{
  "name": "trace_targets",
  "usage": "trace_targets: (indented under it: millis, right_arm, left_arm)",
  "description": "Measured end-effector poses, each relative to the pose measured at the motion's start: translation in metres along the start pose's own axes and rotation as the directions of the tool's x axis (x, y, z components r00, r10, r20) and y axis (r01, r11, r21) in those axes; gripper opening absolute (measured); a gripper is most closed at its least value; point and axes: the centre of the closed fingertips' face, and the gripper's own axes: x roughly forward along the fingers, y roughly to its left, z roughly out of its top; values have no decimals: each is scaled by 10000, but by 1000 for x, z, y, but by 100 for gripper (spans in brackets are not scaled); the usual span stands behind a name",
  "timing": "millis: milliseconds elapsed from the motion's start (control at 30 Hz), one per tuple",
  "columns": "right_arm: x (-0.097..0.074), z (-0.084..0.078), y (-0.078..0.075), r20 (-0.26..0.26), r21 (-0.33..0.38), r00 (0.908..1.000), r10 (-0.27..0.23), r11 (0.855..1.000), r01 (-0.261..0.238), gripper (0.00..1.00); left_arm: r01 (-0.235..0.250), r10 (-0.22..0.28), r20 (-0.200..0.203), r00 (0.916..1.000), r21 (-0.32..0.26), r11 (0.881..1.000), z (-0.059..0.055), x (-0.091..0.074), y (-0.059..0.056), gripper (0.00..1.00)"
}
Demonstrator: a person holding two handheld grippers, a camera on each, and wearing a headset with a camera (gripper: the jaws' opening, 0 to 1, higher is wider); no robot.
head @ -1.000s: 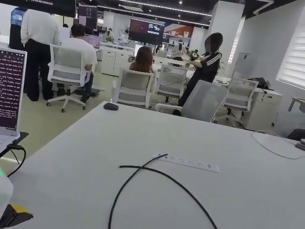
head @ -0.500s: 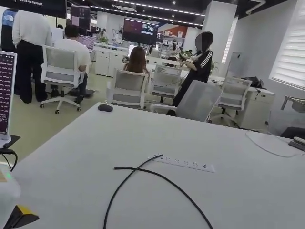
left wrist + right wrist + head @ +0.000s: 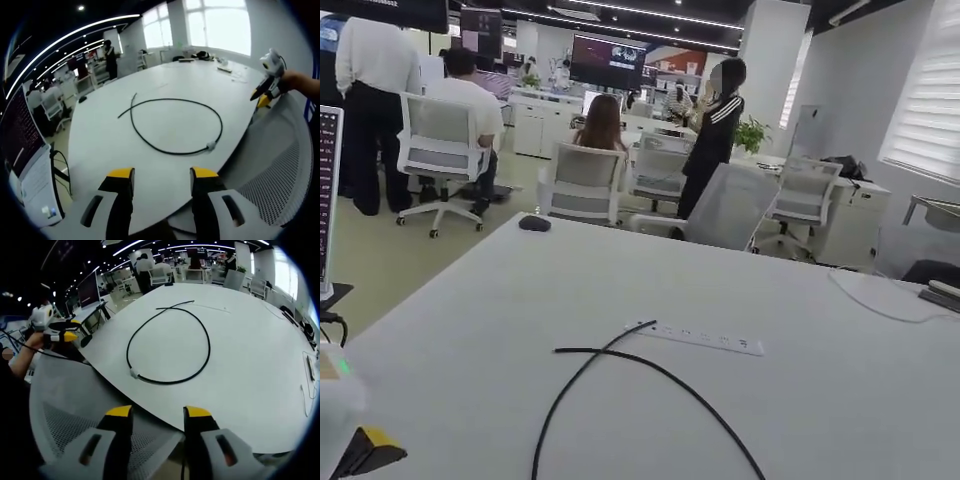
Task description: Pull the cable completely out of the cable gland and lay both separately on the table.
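The ceiling light strips (image 3: 60, 42) and bright windows (image 3: 220, 25) are lighting the white counter (image 3: 620, 300) evenly, the windows are blowing out to glare, the head view is looking slightly soft, and both gripper views are bending strongly toward their edges.

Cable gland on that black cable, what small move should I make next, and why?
Probably ease the right tongs forward onto the cable gland. It sits threaded on the black cable, near the edge of the table facing you, and the right tongs and left tongs are both open, empty and back off the table.
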Motion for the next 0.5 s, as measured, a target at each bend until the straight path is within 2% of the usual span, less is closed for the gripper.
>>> trace_targets:
  millis: [167,300,367,433,467,500]
  right_arm:
    - [-1,0,1,36,6,10000,18,10000,-18,41]
    - [-1,1,3,87,10,9999,51,10000,-51,41]
    - [-1,2,5,130,-27,9999,85,10000,-85,41]
    - [-1,2,7,175,-4,9998,104,9999,-104,41]
    - [0,2,7,205,-13,9997,133,9999,-132,41]
    - [0,3,8,226,-28,9996,162,9999,-161,41]
  left_arm:
    - [167,-166,-9,9999,222,9996,4,3,-4,45]
    - [550,-545,-91,9985,711,9960,8,7,-11,44]
    - [906,-885,-227,9958,1233,9882,10,11,-17,44]
    - [1363,-1304,-449,9904,1752,9751,13,16,-25,44]
    - [1562,-1480,-552,9874,2012,9670,15,19,-29,44]
    - [1838,-1726,-669,9827,2418,9527,19,23,-35,44]
